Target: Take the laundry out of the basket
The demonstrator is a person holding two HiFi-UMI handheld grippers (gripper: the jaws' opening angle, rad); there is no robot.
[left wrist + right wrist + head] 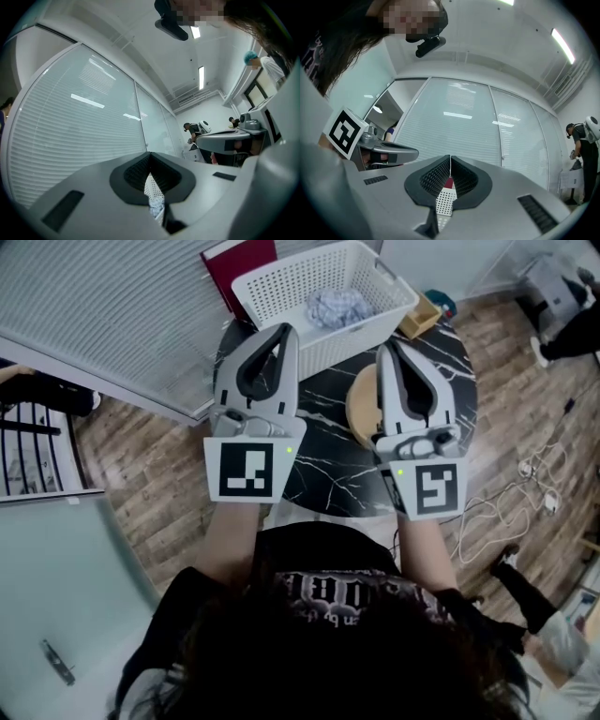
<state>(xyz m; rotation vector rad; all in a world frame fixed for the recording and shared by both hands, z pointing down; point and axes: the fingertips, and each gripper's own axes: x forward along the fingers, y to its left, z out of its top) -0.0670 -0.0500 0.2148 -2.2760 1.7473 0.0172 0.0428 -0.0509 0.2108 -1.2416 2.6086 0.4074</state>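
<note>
Two grippers, both shut and empty, are held short of the basket, and the reach for the laundry has not begun.
The left gripper point(286, 331) and the right gripper point(387, 346) each have their ribbed pads pressed together with nothing between them. Each gripper view shows only the basket beyond the closed tips. They hang side by side over the black marble table point(328, 470), pointing at the white basket point(281, 292) on its far side. The left tip is near the basket's front wall and the right tip is above a round wooden disc point(361, 413). A crumpled pale blue-and-white cloth point(336, 307) lies inside the basket, and nothing looks taken out yet. This looks like the approach step. Next, one pair of jaws should open, go over the rim and down onto the cloth, pinch a fold, and lift it clear of the wall.
</note>
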